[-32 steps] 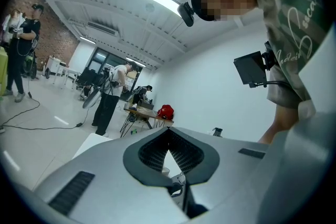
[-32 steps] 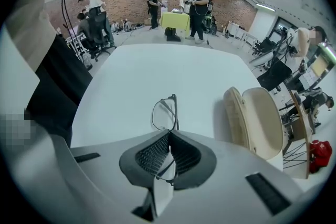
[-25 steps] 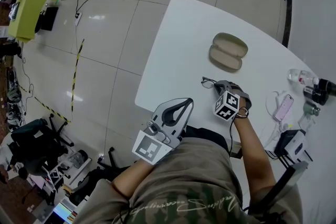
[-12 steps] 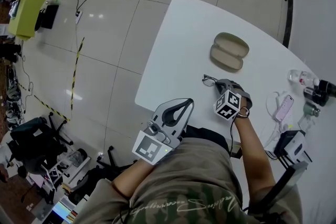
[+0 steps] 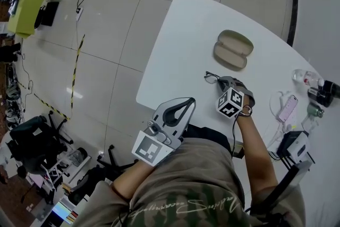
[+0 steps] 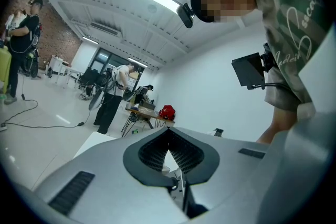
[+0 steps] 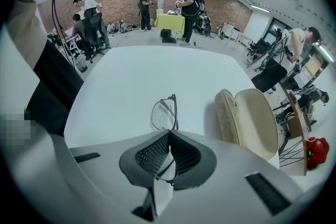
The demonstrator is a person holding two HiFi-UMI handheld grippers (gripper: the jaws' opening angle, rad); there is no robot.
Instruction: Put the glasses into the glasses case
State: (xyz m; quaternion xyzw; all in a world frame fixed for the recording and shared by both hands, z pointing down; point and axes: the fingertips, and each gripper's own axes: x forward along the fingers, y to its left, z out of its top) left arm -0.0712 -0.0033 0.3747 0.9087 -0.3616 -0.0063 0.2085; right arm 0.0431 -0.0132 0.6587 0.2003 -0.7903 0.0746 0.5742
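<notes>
The thin black-framed glasses [image 5: 211,77] are held by one lens side in my right gripper [image 5: 223,82], which is shut on them just above the white table [image 5: 180,45]. In the right gripper view the glasses [image 7: 164,114] stick out forward from the closed jaws of my right gripper [image 7: 169,138]. The beige glasses case [image 5: 232,50] lies open on the table beyond and to the right of the right gripper; its pale inside [image 7: 247,123] faces up. My left gripper [image 5: 183,106] hangs shut and empty off the table's near edge, above the person's lap.
At the table's right end lie a pink phone [image 5: 287,109], a clear bottle [image 5: 304,78], small dark bottles [image 5: 322,94] and a black device [image 5: 294,143]. The floor drops away left of the table edge. People and chairs [image 7: 89,26] stand far off.
My right gripper, with the glasses in it, has edged slightly toward the case. The left gripper has stayed where it was.
</notes>
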